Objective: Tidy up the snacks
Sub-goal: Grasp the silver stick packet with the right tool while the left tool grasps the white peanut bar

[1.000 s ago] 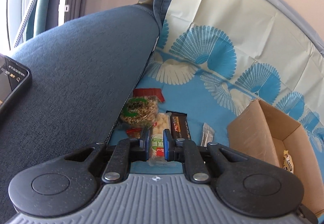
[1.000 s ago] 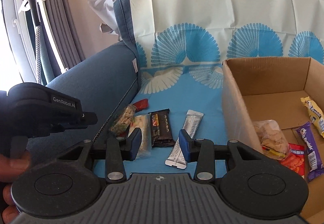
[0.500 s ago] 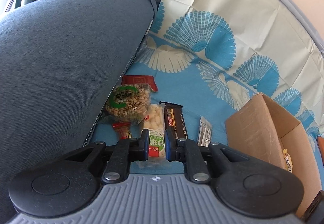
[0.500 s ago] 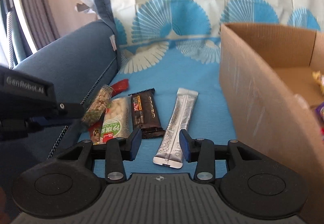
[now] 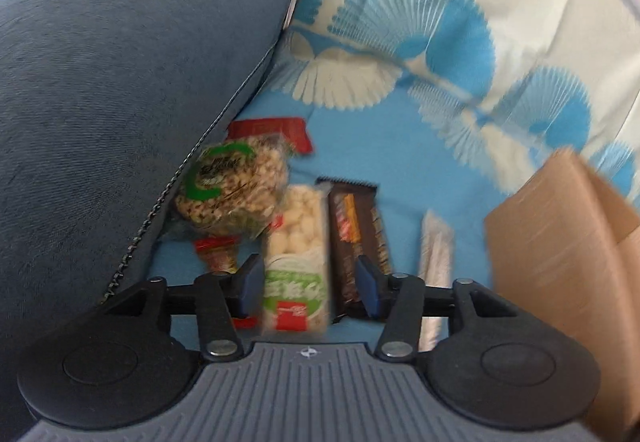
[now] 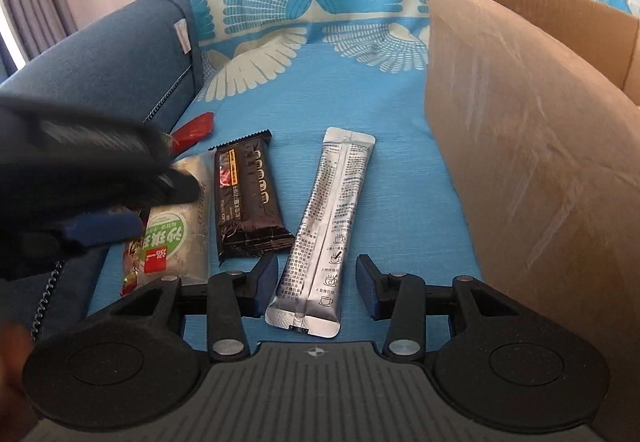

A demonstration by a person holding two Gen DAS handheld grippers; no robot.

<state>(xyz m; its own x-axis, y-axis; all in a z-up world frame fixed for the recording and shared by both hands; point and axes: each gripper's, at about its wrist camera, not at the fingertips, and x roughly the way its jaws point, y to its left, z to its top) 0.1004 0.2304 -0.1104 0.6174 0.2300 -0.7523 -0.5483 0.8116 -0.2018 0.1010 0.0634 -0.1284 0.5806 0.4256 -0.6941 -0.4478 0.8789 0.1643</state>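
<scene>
Sofa arm (image 5: 120,90): seen closer than a second ago; the phone seen on it then is now out of frame.
Cloth (image 6: 340,98): blue, fan-printed, spread under everything.
Cardboard box (image 6: 520,130): stood at the right; its inside, seen earlier, is now hidden by the near wall.
Left gripper (image 5: 308,280): jaws just opened from shut; lowered over the green-labelled puffed snack (image 5: 296,246), which lies between the pads ungripped.
Right gripper (image 6: 316,284): partly open as before, holding nothing, brought down astride the silver sachet (image 6: 324,230).
Dark bar (image 6: 248,202): flat between the snack and the sachet.
</scene>
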